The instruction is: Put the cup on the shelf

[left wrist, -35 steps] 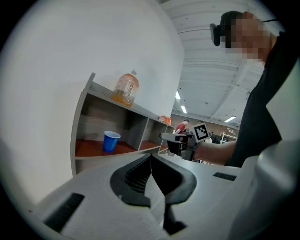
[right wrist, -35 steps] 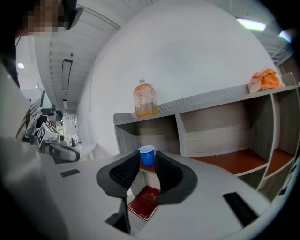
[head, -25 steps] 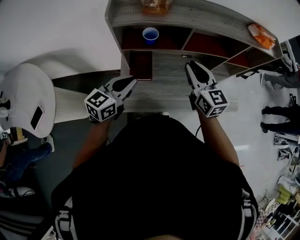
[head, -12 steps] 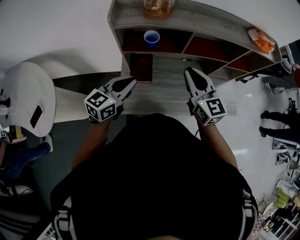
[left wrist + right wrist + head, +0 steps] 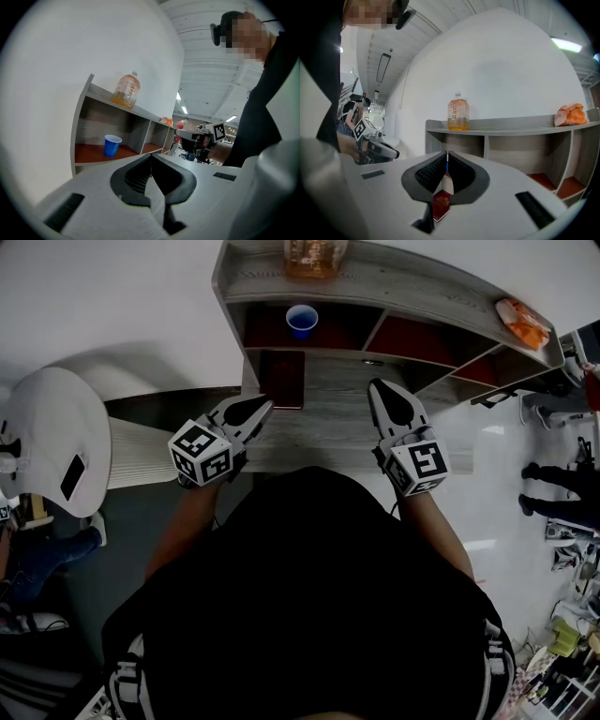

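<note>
Head view: a small blue plastic cup (image 5: 301, 319) is standing upright on the red floor of the leftmost compartment of a grey wooden shelf (image 5: 412, 282), well apart from both grippers. A clear bottle of orange liquid (image 5: 315, 254) is standing on the shelf's top board above that compartment, and a crumpled orange bag (image 5: 518, 320) is lying near the board's right end. A dark red booklet (image 5: 282, 378) is lying flat on the grey wood-grain surface (image 5: 328, 432) in front of the shelf. The left gripper (image 5: 265, 404) is hovering over the surface just beside the booklet, its jaws resting together with nothing between them, as the left gripper view confirms. The right gripper (image 5: 379, 387) is hovering to the right over the surface and pointing toward the shelf; its jaws have just been closing and are now meeting at the tips, holding nothing. In the right gripper view only a thin blue sliver of the distant cup is showing through the slit between them.
</note>
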